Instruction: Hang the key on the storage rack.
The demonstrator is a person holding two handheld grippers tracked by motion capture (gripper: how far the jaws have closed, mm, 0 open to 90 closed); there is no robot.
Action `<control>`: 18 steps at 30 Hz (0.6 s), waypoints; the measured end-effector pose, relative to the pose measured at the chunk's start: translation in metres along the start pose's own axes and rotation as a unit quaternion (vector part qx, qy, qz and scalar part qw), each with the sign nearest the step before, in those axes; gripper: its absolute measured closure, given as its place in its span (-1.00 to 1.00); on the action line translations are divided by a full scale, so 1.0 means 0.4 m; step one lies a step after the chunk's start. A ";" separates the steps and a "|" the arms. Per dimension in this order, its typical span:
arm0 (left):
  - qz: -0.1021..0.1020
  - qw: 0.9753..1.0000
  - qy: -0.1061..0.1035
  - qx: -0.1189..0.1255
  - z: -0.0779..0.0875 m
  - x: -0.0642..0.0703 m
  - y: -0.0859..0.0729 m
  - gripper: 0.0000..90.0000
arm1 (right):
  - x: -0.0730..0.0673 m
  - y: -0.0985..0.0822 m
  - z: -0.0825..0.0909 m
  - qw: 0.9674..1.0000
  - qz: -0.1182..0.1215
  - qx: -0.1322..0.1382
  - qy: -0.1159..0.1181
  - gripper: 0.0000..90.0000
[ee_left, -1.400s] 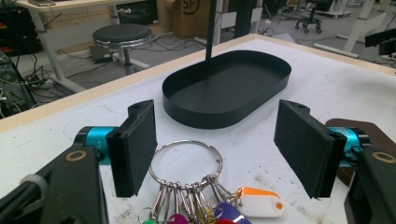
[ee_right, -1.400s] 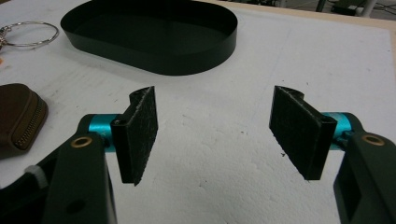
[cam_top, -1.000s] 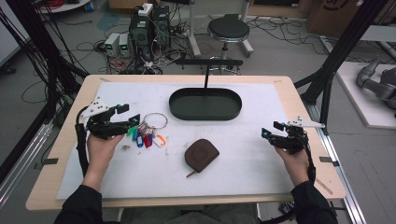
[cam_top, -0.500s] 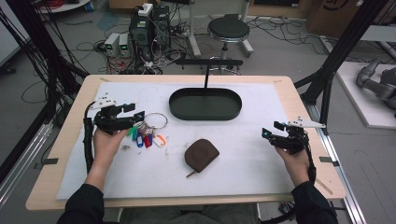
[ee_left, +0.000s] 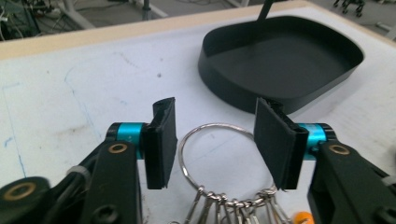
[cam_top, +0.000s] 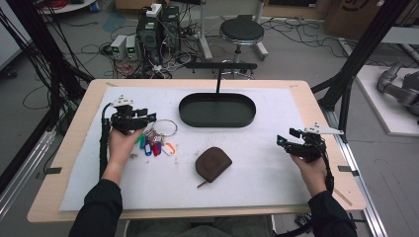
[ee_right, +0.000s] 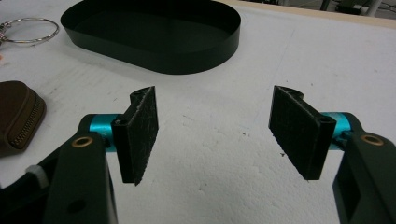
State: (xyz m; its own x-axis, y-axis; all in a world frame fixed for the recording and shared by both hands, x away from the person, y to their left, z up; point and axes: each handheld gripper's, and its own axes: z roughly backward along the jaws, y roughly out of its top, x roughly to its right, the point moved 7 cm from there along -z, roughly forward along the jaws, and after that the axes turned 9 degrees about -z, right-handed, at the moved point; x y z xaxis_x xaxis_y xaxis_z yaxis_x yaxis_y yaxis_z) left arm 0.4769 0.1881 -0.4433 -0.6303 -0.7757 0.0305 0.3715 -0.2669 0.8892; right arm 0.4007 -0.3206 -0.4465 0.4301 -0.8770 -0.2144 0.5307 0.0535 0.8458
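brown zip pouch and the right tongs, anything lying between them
Nothing: in the high view only bare white mat separates the brown zipped leather pouch from the right tongs.

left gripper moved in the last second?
Yes. In the high view the left gripper has shifted up the table and toward the black tray, over the key ring; its jaws straddle the ring, open.

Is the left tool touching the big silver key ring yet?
Apart. The left gripper view shows the left tool open, white mat visible between each pad and the large silver metal key ring.
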 end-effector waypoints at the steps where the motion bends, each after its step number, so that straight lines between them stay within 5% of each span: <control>1: 0.001 1.000 0.001 -0.004 -0.005 -0.003 -0.005 0.17 | 0.000 0.000 0.000 1.000 0.000 0.000 0.000 -0.25; 5: 0.000 1.000 0.011 -0.011 -0.014 -0.012 -0.010 0.25 | 0.000 0.000 -0.002 1.000 0.000 0.000 0.000 -0.25; 7: 0.002 0.999 0.007 -0.038 -0.015 -0.014 -0.001 0.27 | 0.001 0.000 -0.002 1.000 0.000 0.000 0.001 -0.25; 10: -0.016 0.999 0.012 -0.042 -0.017 -0.013 0.025 0.17 | 0.001 -0.001 -0.005 1.000 0.000 -0.002 0.000 -0.25; 14: -0.012 0.997 -0.001 -0.082 -0.039 -0.020 0.027 0.14 | 0.000 -0.002 -0.005 1.000 0.000 -0.005 0.001 -0.25; 18: -0.011 0.995 -0.004 -0.095 -0.066 -0.020 0.025 0.17 | 0.000 -0.003 -0.004 1.000 0.000 -0.005 0.001 -0.25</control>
State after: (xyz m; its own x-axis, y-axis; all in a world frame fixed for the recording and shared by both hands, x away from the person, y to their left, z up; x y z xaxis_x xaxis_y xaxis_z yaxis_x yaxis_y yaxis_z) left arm 0.5036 0.1767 -0.4466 -0.6443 -0.7646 0.0157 0.4797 -0.3881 0.7869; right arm 0.4015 -0.3198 -0.4482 0.4310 -0.8762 -0.2157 0.5390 0.0582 0.8403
